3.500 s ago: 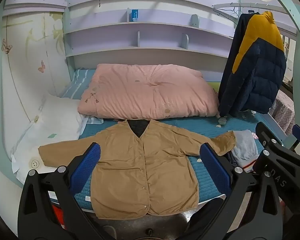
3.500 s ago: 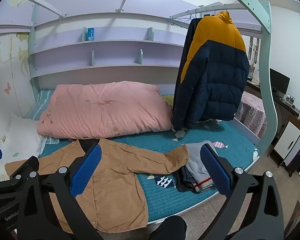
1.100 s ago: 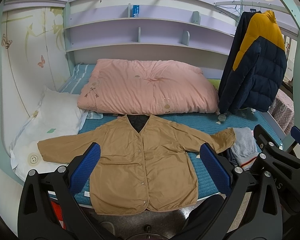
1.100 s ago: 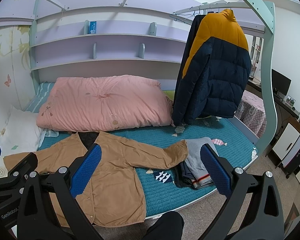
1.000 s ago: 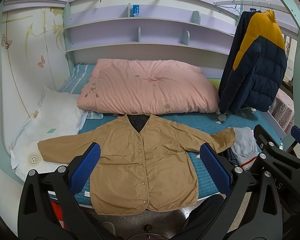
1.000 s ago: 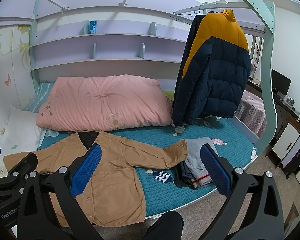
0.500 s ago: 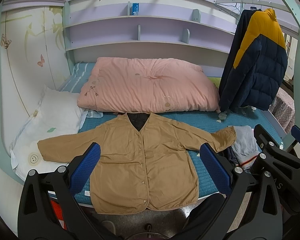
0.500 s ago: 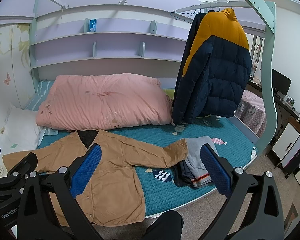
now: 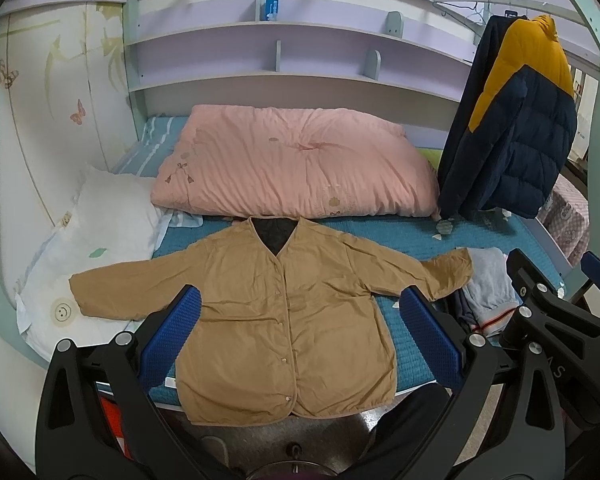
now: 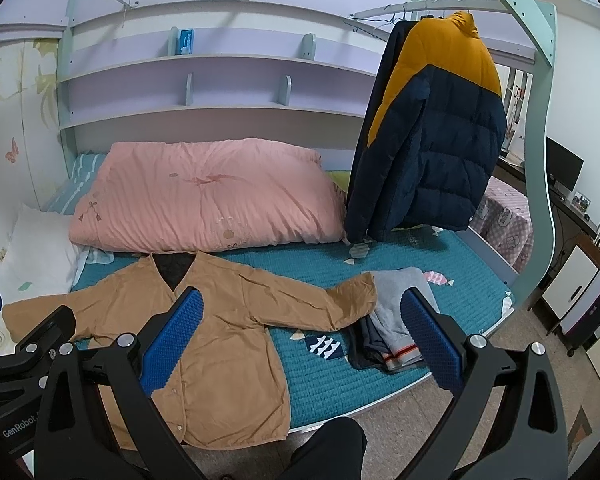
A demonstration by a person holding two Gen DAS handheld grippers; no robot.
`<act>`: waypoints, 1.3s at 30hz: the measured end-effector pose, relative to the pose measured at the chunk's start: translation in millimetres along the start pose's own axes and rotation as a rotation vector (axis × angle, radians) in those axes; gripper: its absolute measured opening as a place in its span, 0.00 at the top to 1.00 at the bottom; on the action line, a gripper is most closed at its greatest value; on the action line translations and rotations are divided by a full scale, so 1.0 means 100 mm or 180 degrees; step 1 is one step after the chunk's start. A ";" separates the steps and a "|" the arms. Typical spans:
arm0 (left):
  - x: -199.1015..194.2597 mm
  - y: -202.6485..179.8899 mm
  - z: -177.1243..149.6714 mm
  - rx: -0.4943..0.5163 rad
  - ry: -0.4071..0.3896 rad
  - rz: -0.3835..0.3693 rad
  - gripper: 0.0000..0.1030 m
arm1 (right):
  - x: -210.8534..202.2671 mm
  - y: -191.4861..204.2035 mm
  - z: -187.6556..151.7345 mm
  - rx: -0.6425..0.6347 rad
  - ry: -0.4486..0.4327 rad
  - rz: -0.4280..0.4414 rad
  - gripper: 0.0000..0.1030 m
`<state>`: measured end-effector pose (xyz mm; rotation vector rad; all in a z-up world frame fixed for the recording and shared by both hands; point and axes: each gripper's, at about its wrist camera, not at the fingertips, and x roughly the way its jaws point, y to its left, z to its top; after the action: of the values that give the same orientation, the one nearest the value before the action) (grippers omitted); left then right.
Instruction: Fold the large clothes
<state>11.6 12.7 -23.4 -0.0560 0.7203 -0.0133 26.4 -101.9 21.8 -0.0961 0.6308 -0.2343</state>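
Tan jacket (image 9: 284, 312) lies flat, front up, buttoned, on the teal bed (image 9: 412, 236). Collar points away toward the pink duvet (image 9: 296, 168), hem hangs over the near bed edge toward the person. Long axis of the body runs near-to-far; sleeves stretch out sideways. The sleeve on the left ends on the white pillow (image 9: 100, 224); the sleeve on the right ends touching a small pile of grey clothes (image 10: 396, 312). Navy and yellow puffer coat (image 10: 432, 128) hangs on the bed frame at right, well apart from the jacket.

Left gripper (image 9: 298, 332) is spread wide, holding nothing, above and short of the bed; the jacket body sits square between its blue fingers (image 9: 172, 336) in the left wrist view. Right gripper (image 10: 298, 332) is also spread wide and empty; the right sleeve and the pile lie between its fingers (image 10: 428, 336), jacket body off toward the left.

Key relation: jacket is straight ahead and below both grippers, no contact yet. Left gripper is nearer the left sleeve and hem corner, right gripper nearer the right sleeve cuff (image 10: 360, 292). Folding not started, by the look of it. Likely first move is bringing a sleeve in across the chest, each hand taking its own side. Risk: right fingers catching the grey pile along with the cuff, since the two touch.
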 end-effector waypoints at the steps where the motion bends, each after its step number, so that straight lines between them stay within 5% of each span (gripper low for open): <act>1: 0.02 0.02 0.00 -0.0009 0.0013 -0.0016 0.03 | 0.02 0.02 0.01 0.0001 0.0014 0.0000 0.07; 14: 0.64 0.60 -0.11 -0.0280 0.0471 -0.0040 0.03 | 0.56 0.68 -0.03 -0.0219 0.0510 0.0125 0.07; 32: 1.40 2.66 -0.53 -0.1444 0.1122 0.0683 0.04 | 1.49 2.92 -0.35 -0.1197 0.1210 0.1073 0.07; 39: 1.81 3.49 -0.77 -0.1774 0.1256 0.0972 0.04 | 1.96 3.71 -0.48 -0.1264 0.1521 0.1489 0.07</act>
<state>94.1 351.8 -219.7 -0.4861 1.1045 0.4811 220.4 208.9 -188.2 -0.2746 1.1485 0.3359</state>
